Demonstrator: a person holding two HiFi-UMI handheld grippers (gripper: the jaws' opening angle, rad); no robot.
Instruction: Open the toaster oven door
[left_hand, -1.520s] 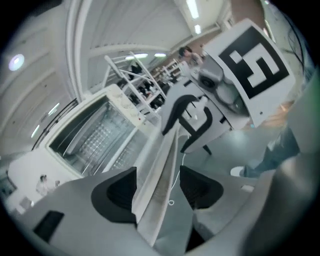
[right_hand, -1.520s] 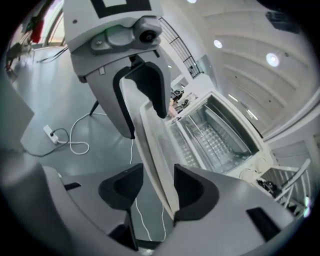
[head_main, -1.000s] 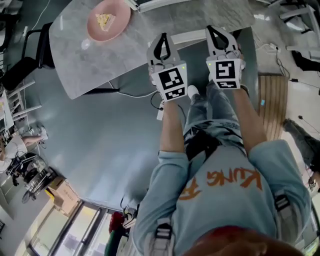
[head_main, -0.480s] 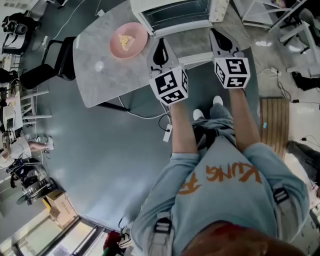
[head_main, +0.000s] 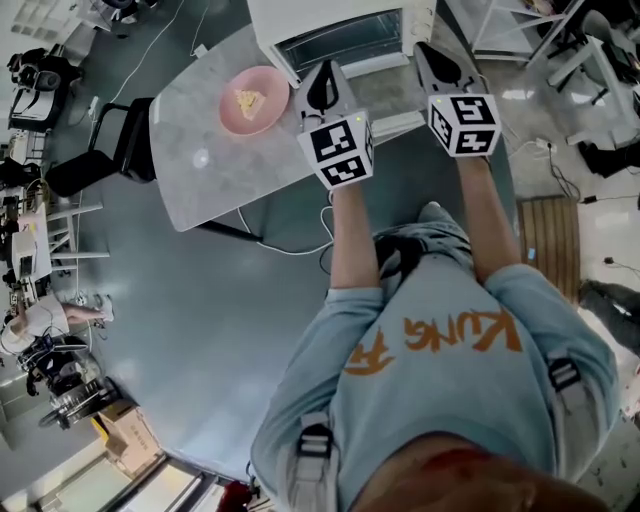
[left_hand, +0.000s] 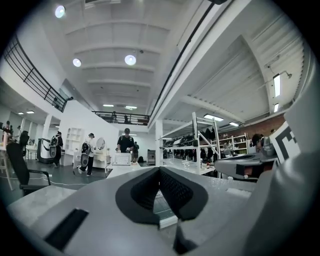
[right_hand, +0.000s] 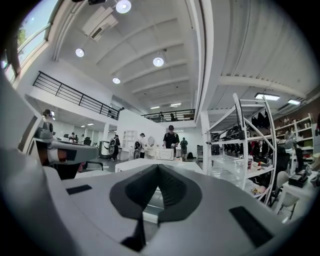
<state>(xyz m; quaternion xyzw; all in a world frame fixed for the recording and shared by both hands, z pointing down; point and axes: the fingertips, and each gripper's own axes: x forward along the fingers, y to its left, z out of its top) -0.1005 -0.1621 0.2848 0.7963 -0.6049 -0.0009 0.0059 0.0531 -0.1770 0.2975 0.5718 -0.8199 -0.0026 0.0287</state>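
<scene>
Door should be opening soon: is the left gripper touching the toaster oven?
Cannot tell. In the head view the left gripper overlaps the toaster oven at its front edge, but no view shows contact or a gap.

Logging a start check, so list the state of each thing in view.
Oven door: closed.
Left gripper: shut, empty.
Right gripper: shut, empty.
Plate: on table, holding a food slice.

The left claw (left_hand: 160, 170) is closed and empty, facing distant people (left_hand: 126, 144).
</scene>
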